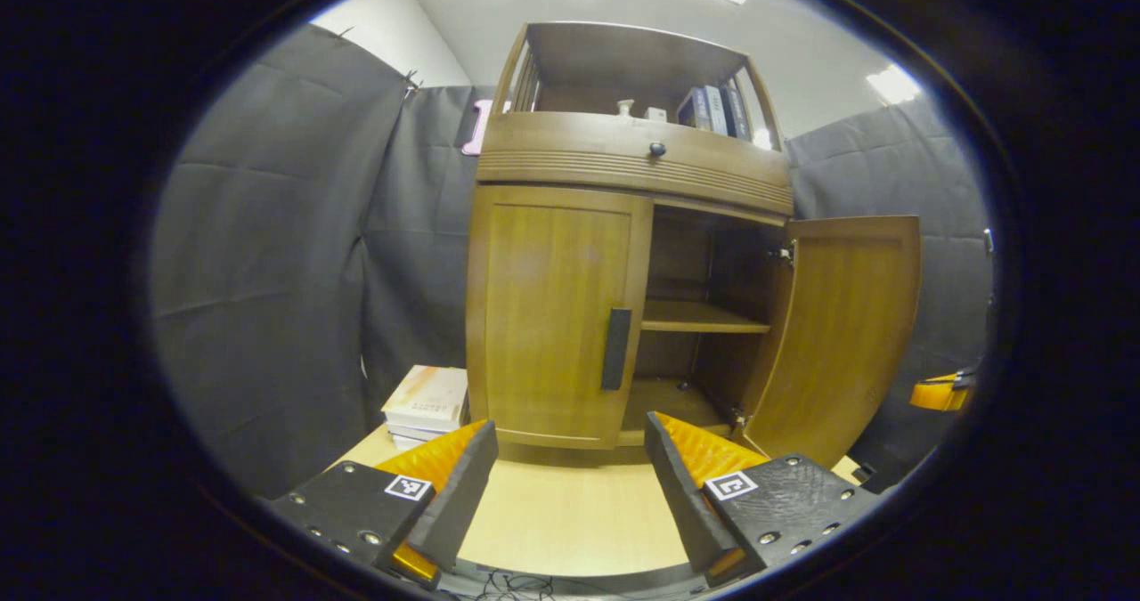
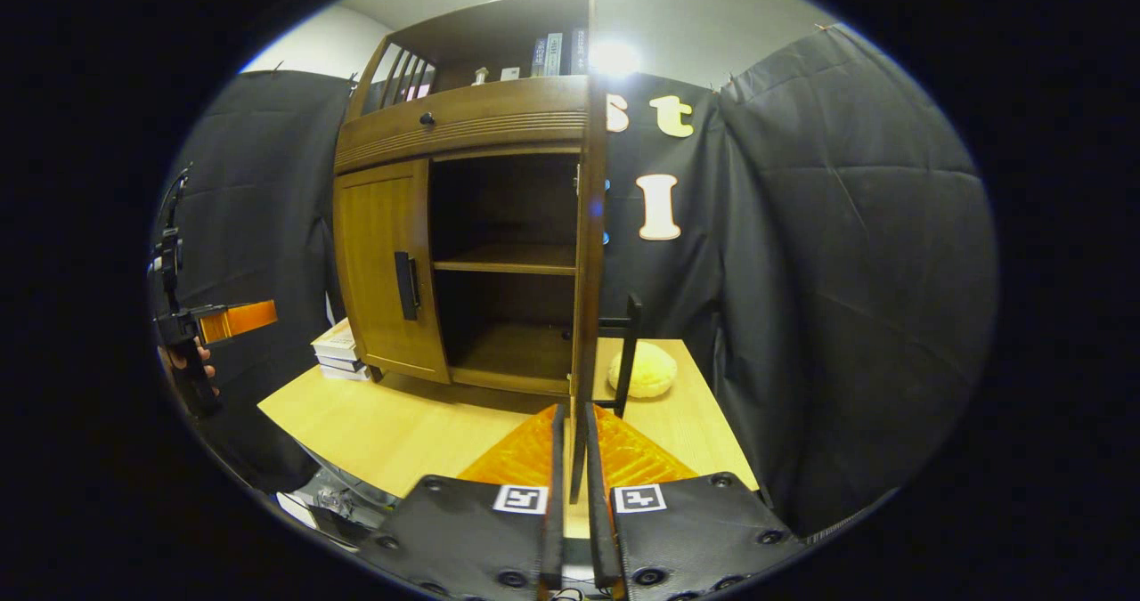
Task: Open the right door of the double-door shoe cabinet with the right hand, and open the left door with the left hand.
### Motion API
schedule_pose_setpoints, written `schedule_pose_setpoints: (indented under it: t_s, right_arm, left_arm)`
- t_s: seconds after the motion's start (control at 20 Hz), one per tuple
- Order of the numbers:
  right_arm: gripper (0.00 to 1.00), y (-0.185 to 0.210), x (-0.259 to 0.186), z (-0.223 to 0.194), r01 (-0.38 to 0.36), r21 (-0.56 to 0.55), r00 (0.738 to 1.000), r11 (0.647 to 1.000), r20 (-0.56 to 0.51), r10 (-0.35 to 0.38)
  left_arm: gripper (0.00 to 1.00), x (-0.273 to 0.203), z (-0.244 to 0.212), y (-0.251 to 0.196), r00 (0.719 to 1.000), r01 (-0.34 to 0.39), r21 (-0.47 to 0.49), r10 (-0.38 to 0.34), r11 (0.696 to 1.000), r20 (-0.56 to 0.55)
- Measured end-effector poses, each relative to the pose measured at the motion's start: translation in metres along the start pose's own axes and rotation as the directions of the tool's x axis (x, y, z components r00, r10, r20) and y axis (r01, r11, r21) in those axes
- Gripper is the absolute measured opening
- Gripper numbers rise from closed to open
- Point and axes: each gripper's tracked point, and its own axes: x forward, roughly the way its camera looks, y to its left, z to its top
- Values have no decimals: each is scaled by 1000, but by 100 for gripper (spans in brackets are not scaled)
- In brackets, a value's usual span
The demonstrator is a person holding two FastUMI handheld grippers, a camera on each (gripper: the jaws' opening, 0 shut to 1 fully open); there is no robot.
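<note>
on pale wood table [image 1: 570,512] between black cloth walls: shoe cabinet [image 1: 623,165], right door [image 1: 842,334] ajar; left tool [image 1: 570,458] released, right tool [image 2: 570,423] clenched.

One cabinet [image 1: 623,165]; two doors, one stack of books [image 1: 427,405], one bun [image 2: 643,369]

A stack of books [image 1: 426,403] lies on the light wooden bench [image 1: 570,516]. A round yellow bun [image 2: 645,369] sits there too.
</note>
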Motion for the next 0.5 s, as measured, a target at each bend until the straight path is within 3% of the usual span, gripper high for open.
schedule_pose_setpoints:
  t_s: [0.1,0.35,0.5]
  right_arm:
    - [28,26,2,4,40,37,999,999,11,-40]
    - [98,105,18,37,-22,53,998,998,55,19]
    - [97,129,29,55,-33,32,995,999,96,30]
  left_arm:
    - [94,5,0,22,1000,15,-2,-15,1000,10]
    - [94,8,-1,66,998,53,0,-53,999,24]
    - [94,12,1,81,998,56,0,-56,998,40]
